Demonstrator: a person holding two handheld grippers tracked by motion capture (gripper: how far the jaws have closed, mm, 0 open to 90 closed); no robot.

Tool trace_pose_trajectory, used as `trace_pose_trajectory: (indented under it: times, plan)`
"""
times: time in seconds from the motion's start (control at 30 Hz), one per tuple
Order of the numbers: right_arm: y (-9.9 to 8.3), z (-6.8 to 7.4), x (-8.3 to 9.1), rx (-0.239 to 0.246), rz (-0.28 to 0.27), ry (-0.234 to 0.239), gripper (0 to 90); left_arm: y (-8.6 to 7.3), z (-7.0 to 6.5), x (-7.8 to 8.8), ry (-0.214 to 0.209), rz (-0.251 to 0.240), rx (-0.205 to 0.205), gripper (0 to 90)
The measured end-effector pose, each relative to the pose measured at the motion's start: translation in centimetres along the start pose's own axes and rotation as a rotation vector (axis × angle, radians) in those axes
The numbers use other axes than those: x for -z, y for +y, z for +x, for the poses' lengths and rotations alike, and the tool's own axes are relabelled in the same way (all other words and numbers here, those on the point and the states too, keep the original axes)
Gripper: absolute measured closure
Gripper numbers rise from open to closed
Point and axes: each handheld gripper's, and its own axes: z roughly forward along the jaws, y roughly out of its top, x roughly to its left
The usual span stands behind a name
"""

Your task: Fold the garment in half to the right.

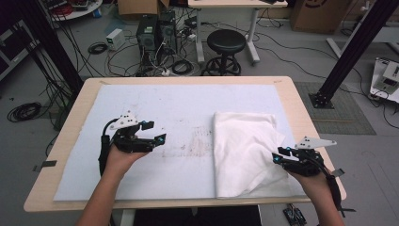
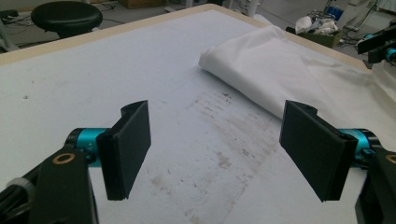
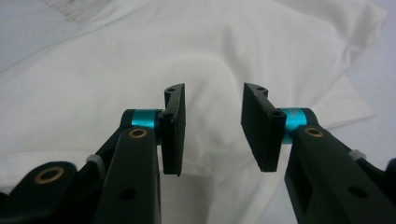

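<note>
Over the folded white cloth (image 1: pixel 244 153), my right claw (image 1: pixel 277 157) is half open and empty, so the cloth lies free; left claw (image 1: pixel 157 133) waits beside it, wide open, empty.

**Bench and its covering**

Light wood bench (image 1: pixel 301 101), rounded corners, bare rim showing all round. Spread over nearly the whole top: a pale sheet (image 1: pixel 155 101), smudged with brownish stains (image 1: pixel 197 141) near the middle. Lying on the sheet's right half: a folded white cloth (image 1: pixel 244 150), wrinkled, near edge reaching the sheet's front border.
</note>
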Motion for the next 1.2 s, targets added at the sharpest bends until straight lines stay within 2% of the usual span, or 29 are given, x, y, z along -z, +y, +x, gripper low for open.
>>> trace_pose_trajectory:
  times: [0.13,0.23,0.27,0.33,0.37,0.47,0.57,0.67,0.8,0.87,0.97,1.03,1.07,1.13,1.2]
  plan:
    - [-0.3,0.6,-1.2,0.012,0.039,0.017,61.6,0.1,0.0,0.1,0.002,-0.004,-0.003,25.0]
    - [-0.5,0.8,-1.3,0.013,0.05,0.017,61.5,0.1,0.1,0.3,0.004,-0.009,-0.003,25.0]
    - [-1.7,1.1,-0.8,0.008,0.059,0.016,61.6,0.1,0.1,0.3,0.004,-0.01,-0.003,24.9]
    - [-2.0,1.2,-0.6,0.004,0.062,0.018,61.6,0.1,0.1,0.3,0.006,-0.007,-0.003,24.9]
    - [-2.9,1.6,-0.1,0.003,0.087,0.031,61.6,0.0,0.0,0.0,0.004,0.001,-0.005,24.9]
    - [-3.3,1.8,0.5,0.01,0.101,0.038,61.5,0.0,-0.1,-0.1,0.004,0.006,-0.008,24.9]
    - [-2.5,1.6,1.5,0.011,0.068,0.019,60.2,0.1,-0.3,-0.3,0.001,0.005,-0.012,24.9]
    - [-1.6,0.9,1.2,0.003,0.048,0.001,58.9,0.2,-0.4,-0.3,-0.004,0.001,-0.014,24.9]
    - [-1.0,0.2,0.7,-0.002,0.054,-0.018,58.0,0.2,-0.4,-0.3,-0.002,0.004,-0.012,24.9]
    - [-0.2,-1.5,-0.8,-0.031,0.056,-0.062,57.3,0.1,-0.3,-0.4,-0.002,0.004,-0.011,24.9]
    - [0.1,-2.4,-1.6,-0.06,0.057,-0.073,57.1,0.1,-0.2,-0.4,-0.002,0.005,-0.008,24.9]
    - [0.6,-3.7,-3.0,-0.085,0.07,-0.096,57.1,0.0,-0.1,-0.4,-0.001,0.007,-0.008,24.9]
    - [0.6,-3.7,-3.0,-0.085,0.07,-0.096,57.1,0.0,-0.1,-0.4,-0.001,0.007,-0.008,24.9]
    - [1.4,-5.0,-4.5,-0.121,0.073,-0.122,57.2,0.0,-0.1,-0.4,-0.002,0.007,-0.009,24.9]
    - [2.1,-5.7,-5.5,-0.133,0.062,-0.136,57.2,0.0,-0.1,-0.4,-0.001,0.005,-0.01,24.9]
